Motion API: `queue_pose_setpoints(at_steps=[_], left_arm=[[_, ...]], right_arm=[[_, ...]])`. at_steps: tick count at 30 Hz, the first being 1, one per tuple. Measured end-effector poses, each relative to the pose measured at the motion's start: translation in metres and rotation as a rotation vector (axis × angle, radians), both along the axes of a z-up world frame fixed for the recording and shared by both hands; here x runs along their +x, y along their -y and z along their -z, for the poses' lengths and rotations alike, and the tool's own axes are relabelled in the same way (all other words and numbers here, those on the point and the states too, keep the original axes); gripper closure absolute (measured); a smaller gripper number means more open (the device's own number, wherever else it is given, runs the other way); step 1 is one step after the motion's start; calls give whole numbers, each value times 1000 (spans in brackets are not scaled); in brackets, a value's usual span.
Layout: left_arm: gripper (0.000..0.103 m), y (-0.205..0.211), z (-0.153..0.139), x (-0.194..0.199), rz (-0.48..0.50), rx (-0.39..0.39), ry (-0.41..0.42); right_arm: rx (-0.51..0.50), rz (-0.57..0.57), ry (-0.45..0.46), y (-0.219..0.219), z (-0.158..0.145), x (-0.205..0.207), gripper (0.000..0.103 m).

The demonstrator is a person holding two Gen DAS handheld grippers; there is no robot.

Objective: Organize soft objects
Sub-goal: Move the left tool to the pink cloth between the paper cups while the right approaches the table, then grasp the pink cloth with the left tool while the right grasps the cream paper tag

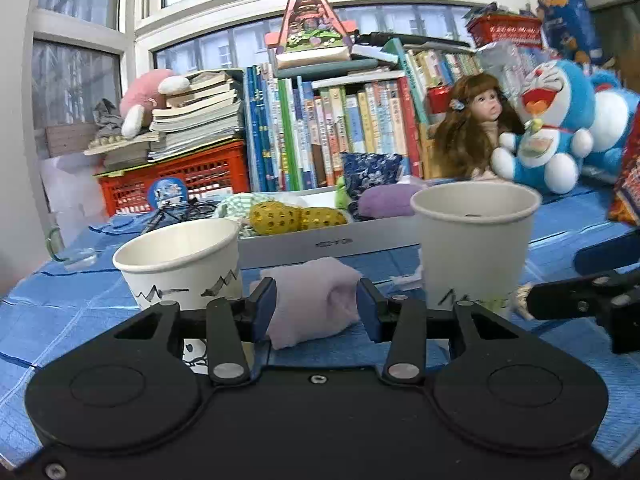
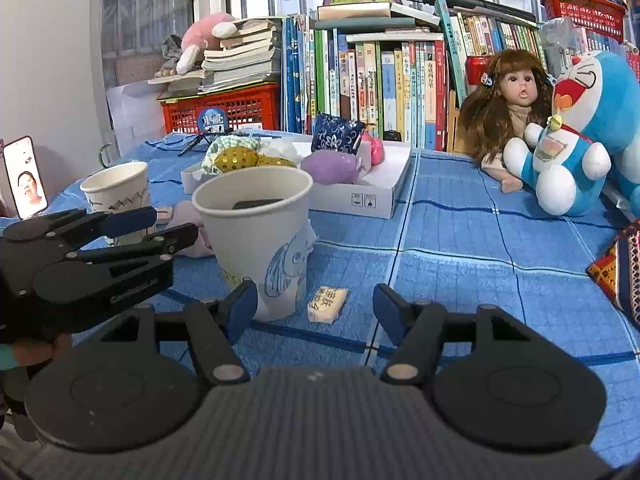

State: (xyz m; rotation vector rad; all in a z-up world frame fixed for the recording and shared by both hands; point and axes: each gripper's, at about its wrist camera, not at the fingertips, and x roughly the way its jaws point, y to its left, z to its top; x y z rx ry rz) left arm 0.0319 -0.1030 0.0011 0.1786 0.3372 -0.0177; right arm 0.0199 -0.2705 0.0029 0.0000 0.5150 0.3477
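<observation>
pale pink soft cloth (image 1: 316, 300) lies between the left gripper's (image 1: 316, 310) parted fingers (image 1: 266, 306).

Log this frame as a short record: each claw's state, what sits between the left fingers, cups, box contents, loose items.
left claw: open, straddling pink cloth, not closed on it
right claw: open, empty, above the blue mat
cups: short cup left of cloth; tall cup right, dark item inside
box: yellow mesh ball, purple pouch, other soft items
loose: small packet by tall cup
</observation>
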Motion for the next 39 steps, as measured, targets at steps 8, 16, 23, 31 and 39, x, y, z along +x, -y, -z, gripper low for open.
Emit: queue_pose_setpoints(at_steps=[8,16,23,31,39], left_arm=[[62,9,10,26,-59,38,-102],[95,7,12,15,-30,56,-91],[95,-2,3,-20,82,60,-114],[47,2,-2,-41,82,119,-3],[46,5,9,-15,59,92,-71]], right_arm=[[-1,2,-15,-2,5,10,30],[-90,64,-34,-7,11,17,49],[-96,54,-30,-6,10,16,53],[-105,34,-43,-12,15,22,57],[-111,38,-39,-12,16,17,79]])
